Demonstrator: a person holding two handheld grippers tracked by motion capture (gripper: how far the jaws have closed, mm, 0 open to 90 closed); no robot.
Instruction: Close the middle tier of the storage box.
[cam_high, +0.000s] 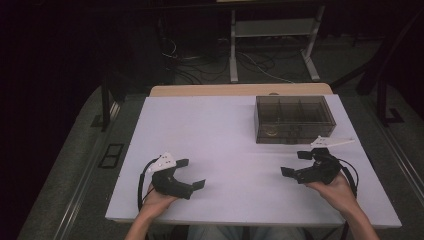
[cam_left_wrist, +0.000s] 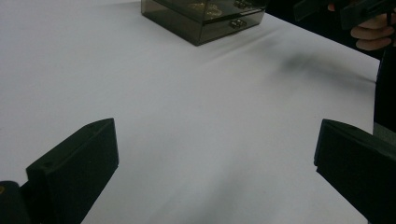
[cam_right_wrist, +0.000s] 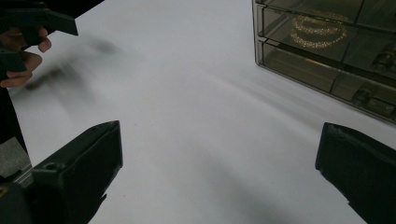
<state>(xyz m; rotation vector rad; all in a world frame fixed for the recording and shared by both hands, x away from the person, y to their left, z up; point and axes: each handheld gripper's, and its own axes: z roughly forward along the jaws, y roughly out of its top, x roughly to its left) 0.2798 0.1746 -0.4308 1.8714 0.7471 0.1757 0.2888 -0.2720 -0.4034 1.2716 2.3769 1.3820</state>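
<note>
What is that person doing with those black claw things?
A person sits at a white table with a gripper in each hand. The left gripper and the right gripper both have their jaws wide open, with nothing between them. Neither touches the smoky see-through box at the far right, which is shut. A gold chain lies inside it. The right gripper is the nearer one to the box.

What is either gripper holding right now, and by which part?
Nothing. The left gripper and right gripper both stand open above the bare white table, apart from the smoky clear box.
</note>
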